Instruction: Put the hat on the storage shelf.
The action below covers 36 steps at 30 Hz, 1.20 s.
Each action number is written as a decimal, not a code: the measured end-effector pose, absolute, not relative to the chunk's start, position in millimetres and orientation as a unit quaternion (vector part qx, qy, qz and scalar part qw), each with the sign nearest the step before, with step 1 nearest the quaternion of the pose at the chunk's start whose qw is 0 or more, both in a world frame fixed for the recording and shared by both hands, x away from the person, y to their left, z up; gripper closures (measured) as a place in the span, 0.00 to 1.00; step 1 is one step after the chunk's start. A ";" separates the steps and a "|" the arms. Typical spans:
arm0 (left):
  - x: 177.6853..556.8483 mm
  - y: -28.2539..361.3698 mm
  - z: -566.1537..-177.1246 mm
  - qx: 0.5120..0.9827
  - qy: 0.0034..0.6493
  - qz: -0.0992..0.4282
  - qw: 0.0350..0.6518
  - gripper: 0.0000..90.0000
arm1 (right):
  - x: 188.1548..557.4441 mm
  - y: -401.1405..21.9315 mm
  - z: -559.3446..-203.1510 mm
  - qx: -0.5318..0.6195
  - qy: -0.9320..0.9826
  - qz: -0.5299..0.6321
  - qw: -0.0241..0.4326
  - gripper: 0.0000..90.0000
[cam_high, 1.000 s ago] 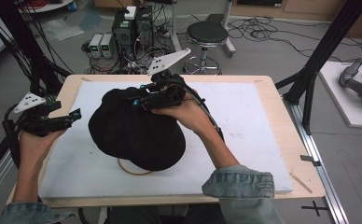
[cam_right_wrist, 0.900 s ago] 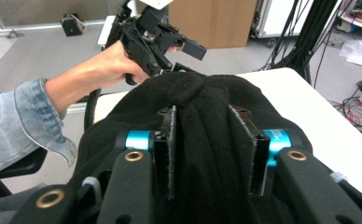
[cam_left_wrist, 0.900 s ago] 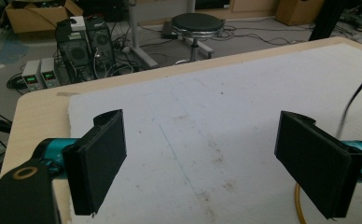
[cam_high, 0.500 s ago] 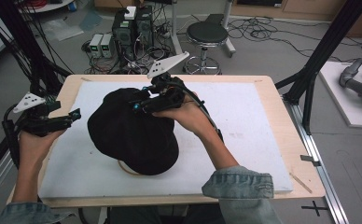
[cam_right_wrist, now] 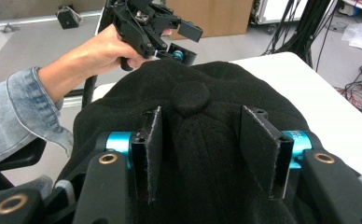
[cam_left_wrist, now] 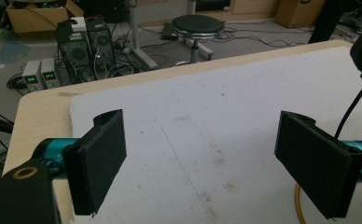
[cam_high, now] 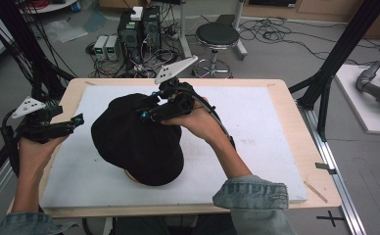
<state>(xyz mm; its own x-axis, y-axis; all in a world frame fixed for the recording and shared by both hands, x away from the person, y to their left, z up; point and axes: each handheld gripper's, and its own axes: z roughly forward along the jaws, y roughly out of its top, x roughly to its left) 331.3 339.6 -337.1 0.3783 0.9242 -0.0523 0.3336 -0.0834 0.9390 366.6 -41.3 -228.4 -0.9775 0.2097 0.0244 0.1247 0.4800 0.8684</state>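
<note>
A black fabric hat (cam_high: 134,147) lies crown up on the white foam board (cam_high: 256,127), left of its middle, with a tan rim (cam_high: 129,177) showing under its near edge. My right gripper (cam_high: 146,113) rests on the far top of the crown. In the right gripper view my right gripper (cam_right_wrist: 198,154) has its jaws partly apart, with hat fabric between them and the top button (cam_right_wrist: 191,98) just beyond. My left gripper (cam_high: 78,120) hovers at the board's left edge, a short way from the hat. Nothing lies between its wide-open jaws (cam_left_wrist: 200,163).
The wooden table (cam_high: 296,122) carries the board; its right half is bare foam. Beyond the far edge stand a round stool (cam_high: 217,36) and computer boxes (cam_high: 139,27) among cables. Black frame posts (cam_high: 340,54) rise at the right and left.
My right gripper has slid a little nearer and leftward across the hat's crown. The left gripper has stayed where it was.
</note>
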 end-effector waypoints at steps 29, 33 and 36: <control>333.2 339.2 -339.9 0.672 0.471 0.302 0.484 0.19 | 365.5 -152.3 -231.3 0.217 0.800 0.545 0.122 0.24; 333.4 338.5 -340.5 0.673 0.471 0.302 0.483 0.19 | 365.4 -172.3 -238.1 0.245 0.795 0.537 0.143 0.19; 333.4 337.4 -340.6 0.675 0.471 0.301 0.481 0.19 | 364.3 -185.6 -244.0 0.267 0.785 0.535 0.163 0.13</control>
